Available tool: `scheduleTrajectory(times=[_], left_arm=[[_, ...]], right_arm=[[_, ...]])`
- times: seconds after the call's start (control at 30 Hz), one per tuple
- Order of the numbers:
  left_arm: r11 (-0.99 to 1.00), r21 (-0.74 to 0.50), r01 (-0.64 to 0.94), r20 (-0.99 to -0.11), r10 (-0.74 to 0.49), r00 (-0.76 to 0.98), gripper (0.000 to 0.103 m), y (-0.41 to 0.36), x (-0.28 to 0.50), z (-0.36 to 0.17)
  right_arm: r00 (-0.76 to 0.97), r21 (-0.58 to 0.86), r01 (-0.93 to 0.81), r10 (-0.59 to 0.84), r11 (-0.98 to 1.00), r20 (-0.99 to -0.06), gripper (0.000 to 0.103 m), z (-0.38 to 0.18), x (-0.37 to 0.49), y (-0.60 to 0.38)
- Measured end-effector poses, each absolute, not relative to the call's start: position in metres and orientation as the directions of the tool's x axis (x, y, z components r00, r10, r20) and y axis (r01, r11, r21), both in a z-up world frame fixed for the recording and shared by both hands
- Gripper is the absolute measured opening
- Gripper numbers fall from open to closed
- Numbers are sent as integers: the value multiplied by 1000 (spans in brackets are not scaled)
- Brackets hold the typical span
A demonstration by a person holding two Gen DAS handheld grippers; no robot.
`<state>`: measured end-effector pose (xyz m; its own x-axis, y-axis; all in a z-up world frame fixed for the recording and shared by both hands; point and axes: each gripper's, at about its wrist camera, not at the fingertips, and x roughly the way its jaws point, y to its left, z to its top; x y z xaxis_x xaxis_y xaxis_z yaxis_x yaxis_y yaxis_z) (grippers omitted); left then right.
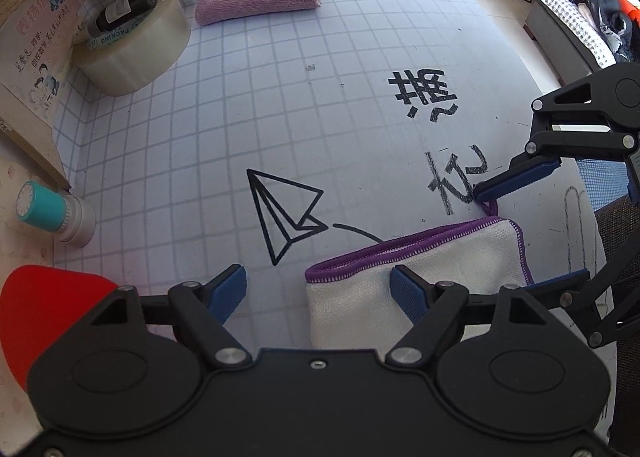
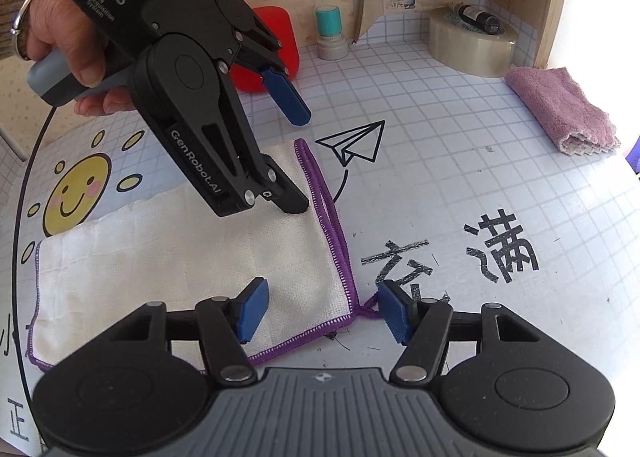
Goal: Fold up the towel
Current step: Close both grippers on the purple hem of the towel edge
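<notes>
Across the gridded mat (image 2: pixel 460 105), printed with a paper plane and bold characters, wide bare surface runs toward the far shelf. Near its front lies the folded white towel (image 2: pixel 168 265), a soft waffle weave hemmed in purple stitching, its far end cut off by the view's edge. Over the towel's left edge, the left gripper (image 2: pixel 306 165) stands wide apart, one blue ribbed pad above cloth, the other above mat. At the hanging-loop corner, the right gripper (image 2: pixel 324 311) straddles the hem, half open, pads clear of cloth.
</notes>
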<state>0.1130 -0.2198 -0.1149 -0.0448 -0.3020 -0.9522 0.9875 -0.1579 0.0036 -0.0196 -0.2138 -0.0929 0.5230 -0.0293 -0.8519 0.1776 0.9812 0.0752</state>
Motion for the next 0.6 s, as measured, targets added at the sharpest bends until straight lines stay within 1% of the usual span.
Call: scheduleTrajectory(times=[0.07, 0.13, 0.27, 0.3, 0.33, 0.37, 0.4, 0.47, 0.6], left_arm=[[-167, -4, 986, -953, -298, -54, 80, -220, 113, -116], [-170, -14, 985, -955, -289, -63, 80, -221, 113, -117], [-170, -21, 985, -960, -271, -68, 79, -221, 112, -117], [-172, -22, 985, -961, -267, -68, 77, -220, 110, -118], [-173, -29, 984, -961, -267, -75, 73, -220, 110, -117], [-170, -32, 985, -962, -261, -76, 70, -220, 110, -117], [-167, -35, 985, -964, -255, -78, 70, -220, 109, -117], [-161, -41, 986, -967, -244, -80, 64, -221, 108, -117], [-152, -49, 987, -970, -228, -83, 59, -220, 106, -116]], right_arm=[[526, 81, 189, -31, 979, -850, 50, -92, -19, -216], [528, 77, 192, -36, 978, -849, 41, -92, -19, -218], [528, 89, 199, -31, 976, -848, 33, -91, -19, -223], [529, 89, 199, -30, 976, -848, 31, -91, -19, -224], [529, 90, 198, -29, 976, -848, 31, -91, -19, -225], [530, 91, 197, -27, 976, -848, 31, -91, -18, -225], [530, 93, 195, -25, 976, -848, 31, -91, -18, -225], [532, 96, 194, -22, 976, -846, 31, -91, -18, -226], [527, 86, 169, -16, 982, -850, 31, -91, -14, -225]])
